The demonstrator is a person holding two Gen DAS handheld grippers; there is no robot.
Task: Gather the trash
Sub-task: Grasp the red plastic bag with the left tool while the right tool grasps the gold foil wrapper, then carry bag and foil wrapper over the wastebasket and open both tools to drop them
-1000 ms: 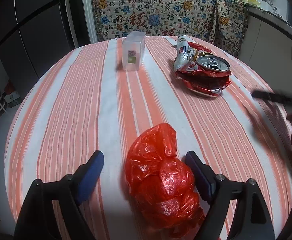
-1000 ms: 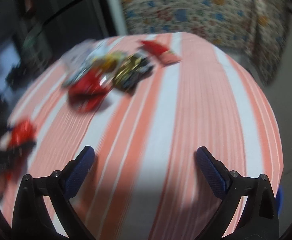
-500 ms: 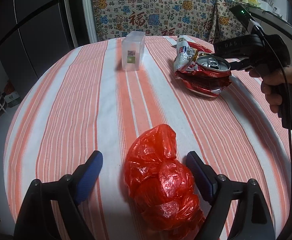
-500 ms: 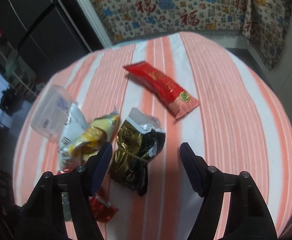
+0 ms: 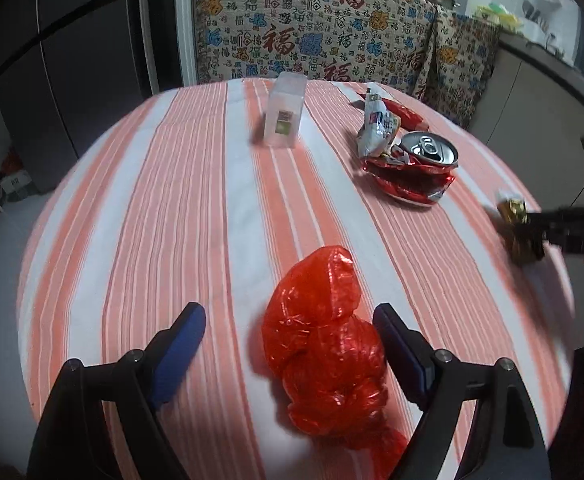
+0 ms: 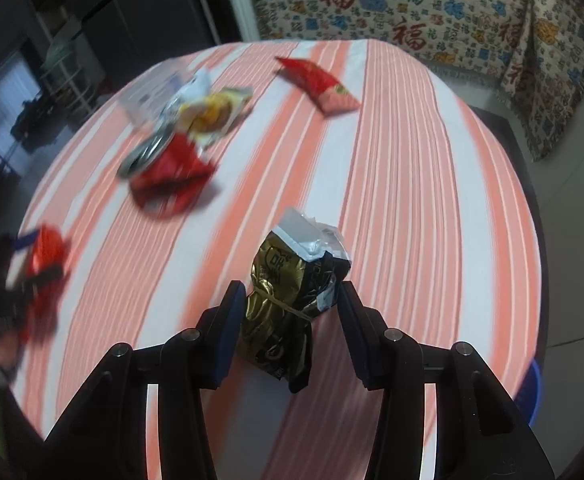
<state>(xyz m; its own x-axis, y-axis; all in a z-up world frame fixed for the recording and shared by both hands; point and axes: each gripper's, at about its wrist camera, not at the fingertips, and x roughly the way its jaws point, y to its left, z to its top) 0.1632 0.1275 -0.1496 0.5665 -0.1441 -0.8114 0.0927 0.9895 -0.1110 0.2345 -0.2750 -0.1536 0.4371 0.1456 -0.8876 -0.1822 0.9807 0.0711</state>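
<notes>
The right claw (image 6: pixel 289 322), just closing, clamps the gold wrapper (image 6: pixel 292 284) to carry it, while the left claw (image 5: pixel 289 342) waits apart around the red bag (image 5: pixel 324 344).

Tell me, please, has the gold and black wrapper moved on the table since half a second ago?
Yes. The gold and black wrapper lay beside the yellow wrapper; it is now well away, toward the near edge.

My left camera looks steeply down along my fingers (image 5: pixel 179 354), close over the table (image 5: pixel 195 200). My right one looks down likewise from the opposite edge. Both catch the can (image 5: pixel 420 168) (image 6: pixel 159 164) and the clear box (image 5: pixel 283 110).
</notes>
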